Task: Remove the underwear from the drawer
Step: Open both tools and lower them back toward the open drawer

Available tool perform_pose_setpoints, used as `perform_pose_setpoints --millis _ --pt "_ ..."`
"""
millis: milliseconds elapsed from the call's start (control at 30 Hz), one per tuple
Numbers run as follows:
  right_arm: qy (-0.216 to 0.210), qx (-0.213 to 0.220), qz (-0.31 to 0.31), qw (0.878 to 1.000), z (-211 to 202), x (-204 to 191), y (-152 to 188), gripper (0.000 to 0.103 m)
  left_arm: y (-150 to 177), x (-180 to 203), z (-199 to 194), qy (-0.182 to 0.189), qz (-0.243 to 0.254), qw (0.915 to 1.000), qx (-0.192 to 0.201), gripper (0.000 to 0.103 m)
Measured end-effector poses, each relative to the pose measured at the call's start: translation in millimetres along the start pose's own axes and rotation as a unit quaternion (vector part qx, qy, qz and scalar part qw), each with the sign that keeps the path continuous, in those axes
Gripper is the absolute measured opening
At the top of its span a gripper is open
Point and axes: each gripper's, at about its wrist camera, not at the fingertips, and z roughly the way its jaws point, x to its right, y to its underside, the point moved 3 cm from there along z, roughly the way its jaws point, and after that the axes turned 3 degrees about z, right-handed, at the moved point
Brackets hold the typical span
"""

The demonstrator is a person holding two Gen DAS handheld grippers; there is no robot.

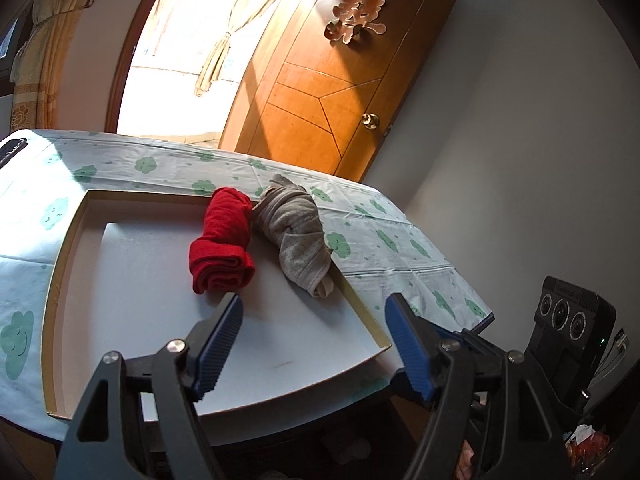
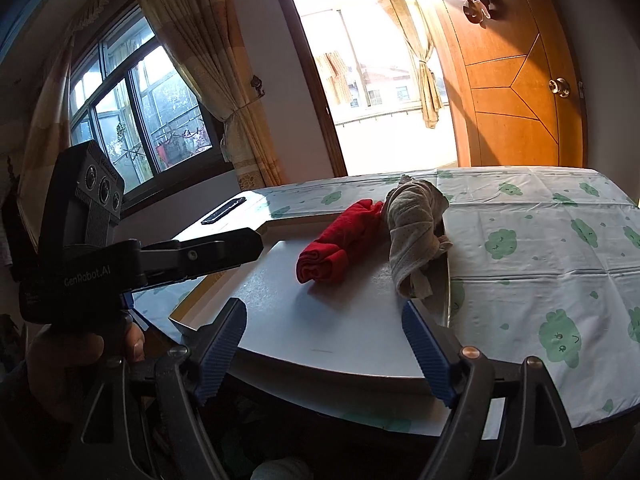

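A shallow white drawer tray [image 1: 132, 276] lies on the table. In it are a rolled red underwear [image 1: 222, 240] and a rolled grey dotted underwear [image 1: 298, 232] that leans over the tray's right wall. My left gripper [image 1: 314, 312] is open and empty, just short of both rolls. In the right wrist view the tray [image 2: 320, 320] holds the red roll [image 2: 340, 244] and the grey roll [image 2: 416, 228]. My right gripper [image 2: 324, 316] is open and empty over the tray's near part. The left gripper's body [image 2: 100, 248] shows at the left.
The table wears a white cloth with green clouds [image 2: 540, 248]. A black flat object [image 2: 223, 210] lies at the table's far left corner. A wooden door [image 1: 336, 92] and a bright doorway stand behind. The right gripper's body [image 1: 572, 320] shows beyond the table's right edge.
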Motion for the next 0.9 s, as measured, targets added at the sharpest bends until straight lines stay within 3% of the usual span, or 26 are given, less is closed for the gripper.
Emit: perform_pose_setpoints --millis 133,567,900 --pt "-0.019 -0.007 0.003 1.0 -10 -10 23 0.082 19 5 -19 -0.001 0.007 0.9999 0.012 0.084" --pt "-0.019 -0.053 0.0 0.998 -21 -21 95 0.082 90 2 -42 -0.02 0.033 0.9989 -0.027 0.085" --pt "0.006 -0.097 -0.004 0.995 -5 -13 128 0.082 146 -53 -56 -0.102 0.05 0.9876 -0.108 0.085"
